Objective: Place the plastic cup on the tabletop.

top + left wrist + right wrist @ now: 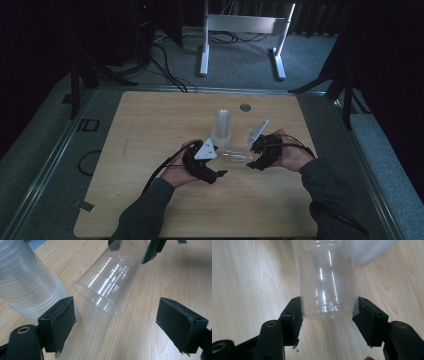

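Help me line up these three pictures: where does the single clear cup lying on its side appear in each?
High view: clear cup at table centre, between the two grippers.
Left gripper view: upper middle, open rim facing the camera.
Right gripper view: centre, its base clamped between the jaws.
Shared landmark: the stack of cups beside it.

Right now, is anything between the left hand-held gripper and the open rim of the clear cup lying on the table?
Nothing visible. The left hand-held gripper is open, with bare table between its jaws and the clear cup rim. The cup stack stands off to one side. The right hand-held gripper clamps the cup's base end.
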`<state>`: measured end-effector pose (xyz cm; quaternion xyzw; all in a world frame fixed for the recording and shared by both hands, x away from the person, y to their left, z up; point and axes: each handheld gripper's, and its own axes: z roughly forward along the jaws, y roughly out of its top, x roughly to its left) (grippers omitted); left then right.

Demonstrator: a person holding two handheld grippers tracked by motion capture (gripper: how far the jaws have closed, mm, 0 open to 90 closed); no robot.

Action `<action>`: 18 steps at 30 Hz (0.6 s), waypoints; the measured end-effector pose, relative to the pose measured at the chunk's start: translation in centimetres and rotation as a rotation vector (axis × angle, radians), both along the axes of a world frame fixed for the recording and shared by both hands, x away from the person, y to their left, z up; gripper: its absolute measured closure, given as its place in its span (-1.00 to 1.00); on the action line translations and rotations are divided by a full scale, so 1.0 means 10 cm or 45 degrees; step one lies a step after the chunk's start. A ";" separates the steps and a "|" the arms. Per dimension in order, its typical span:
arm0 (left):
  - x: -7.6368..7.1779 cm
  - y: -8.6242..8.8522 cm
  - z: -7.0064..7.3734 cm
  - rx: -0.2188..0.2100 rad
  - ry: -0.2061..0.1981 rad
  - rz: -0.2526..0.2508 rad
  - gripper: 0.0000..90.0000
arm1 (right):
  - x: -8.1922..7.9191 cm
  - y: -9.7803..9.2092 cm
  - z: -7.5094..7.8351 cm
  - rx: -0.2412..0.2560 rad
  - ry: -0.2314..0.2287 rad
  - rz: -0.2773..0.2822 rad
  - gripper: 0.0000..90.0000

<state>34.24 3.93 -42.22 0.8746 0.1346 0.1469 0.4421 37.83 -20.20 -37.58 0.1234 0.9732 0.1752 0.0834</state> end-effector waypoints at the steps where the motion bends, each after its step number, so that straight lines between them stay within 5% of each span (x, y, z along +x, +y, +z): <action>1: 0.00 0.01 0.00 -0.004 0.000 0.001 -0.63 | -0.01 -0.02 0.01 0.017 -0.011 -0.010 -0.07; 18: 0.06 0.16 0.08 -0.090 0.025 0.054 -0.50 | -0.06 -0.21 0.04 0.223 -0.071 -0.078 -0.07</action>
